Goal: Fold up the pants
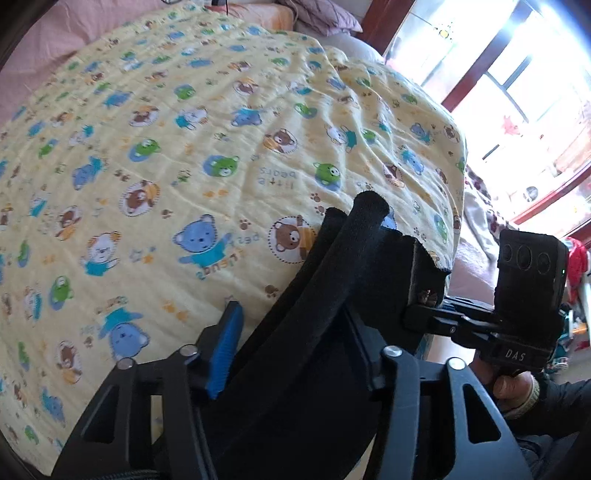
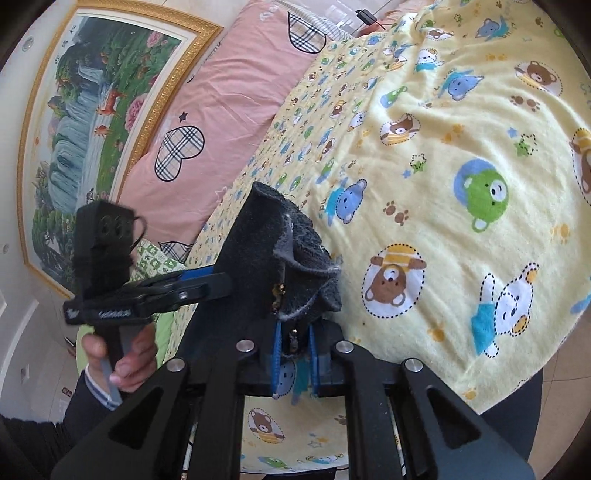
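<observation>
The black pants [image 1: 332, 295] hang bunched between both grippers, held up above the yellow bear-print blanket [image 1: 166, 147]. My left gripper [image 1: 295, 350] is shut on a thick fold of the pants; only its blue left pad [image 1: 225, 350] shows, the rest is hidden by cloth. In the right wrist view my right gripper [image 2: 293, 365] is shut on the pants' fuzzy edge [image 2: 284, 258], with its blue pads [image 2: 276, 365] close together. The right gripper [image 1: 424, 317] shows in the left view gripping the cloth's right end. The left gripper [image 2: 207, 282] shows in the right view, clamped on the left end.
The blanket [image 2: 461, 147] covers a bed. Pink pillows [image 2: 221, 110] with plaid hearts lie at its head under a framed painting [image 2: 85, 122]. Another pillow [image 1: 321, 14] is at the far end. A bright window [image 1: 517, 92] is on the right; the bed edge drops off to floor [image 2: 561, 373].
</observation>
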Motion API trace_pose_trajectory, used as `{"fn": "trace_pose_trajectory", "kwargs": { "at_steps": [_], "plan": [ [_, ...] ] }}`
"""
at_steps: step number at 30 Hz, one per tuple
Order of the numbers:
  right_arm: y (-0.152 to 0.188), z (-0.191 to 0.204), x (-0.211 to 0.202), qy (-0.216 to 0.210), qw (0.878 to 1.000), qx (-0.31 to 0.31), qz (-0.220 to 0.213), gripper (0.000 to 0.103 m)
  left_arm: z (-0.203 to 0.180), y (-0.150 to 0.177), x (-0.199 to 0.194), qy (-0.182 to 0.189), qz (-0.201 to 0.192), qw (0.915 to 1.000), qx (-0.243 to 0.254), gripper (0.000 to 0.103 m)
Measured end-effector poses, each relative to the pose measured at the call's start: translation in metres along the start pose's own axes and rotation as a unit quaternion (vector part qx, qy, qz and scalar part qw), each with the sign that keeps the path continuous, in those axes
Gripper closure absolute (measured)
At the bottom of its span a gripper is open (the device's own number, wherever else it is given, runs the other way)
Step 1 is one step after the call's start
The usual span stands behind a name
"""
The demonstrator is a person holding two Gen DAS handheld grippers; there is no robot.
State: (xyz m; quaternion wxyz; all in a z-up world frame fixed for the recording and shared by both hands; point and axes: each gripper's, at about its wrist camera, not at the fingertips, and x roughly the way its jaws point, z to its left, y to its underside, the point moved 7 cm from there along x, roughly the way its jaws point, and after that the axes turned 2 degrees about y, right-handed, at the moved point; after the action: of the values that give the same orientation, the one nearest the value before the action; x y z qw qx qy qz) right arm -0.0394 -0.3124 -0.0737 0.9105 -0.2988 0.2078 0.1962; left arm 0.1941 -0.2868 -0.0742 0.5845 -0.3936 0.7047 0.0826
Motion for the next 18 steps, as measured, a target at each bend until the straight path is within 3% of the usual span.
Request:
{"fn": "trace_pose_trajectory", "kwargs": {
  "at_steps": [3, 5, 7, 12, 18],
  "plan": [
    [0.002, 0.002, 0.000, 0.000, 1.000, -0.011, 0.000, 0.090, -0.002, -0.012, 0.009, 0.034, 0.003, 0.9994, -0.001, 0.060],
    [0.002, 0.002, 0.000, -0.001, 1.000, -0.016, -0.001, 0.090, -0.003, -0.018, 0.010, 0.056, 0.005, 0.9984, -0.007, 0.077],
    [0.003, 0.002, 0.000, -0.002, 1.000, -0.016, -0.001, 0.090, -0.008, -0.020, 0.008, 0.068, 0.003, 0.9977, -0.004, 0.088],
    [0.003, 0.012, -0.003, -0.003, 1.000, -0.028, 0.000, 0.090, -0.017, -0.013, -0.014, 0.062, -0.041, 0.9970, 0.019, 0.092],
    [-0.005, 0.047, -0.014, -0.053, 0.997, -0.049, -0.008, 0.090, -0.017, -0.004, -0.069, 0.079, -0.107, 0.9909, 0.016, 0.092]
  ]
}}
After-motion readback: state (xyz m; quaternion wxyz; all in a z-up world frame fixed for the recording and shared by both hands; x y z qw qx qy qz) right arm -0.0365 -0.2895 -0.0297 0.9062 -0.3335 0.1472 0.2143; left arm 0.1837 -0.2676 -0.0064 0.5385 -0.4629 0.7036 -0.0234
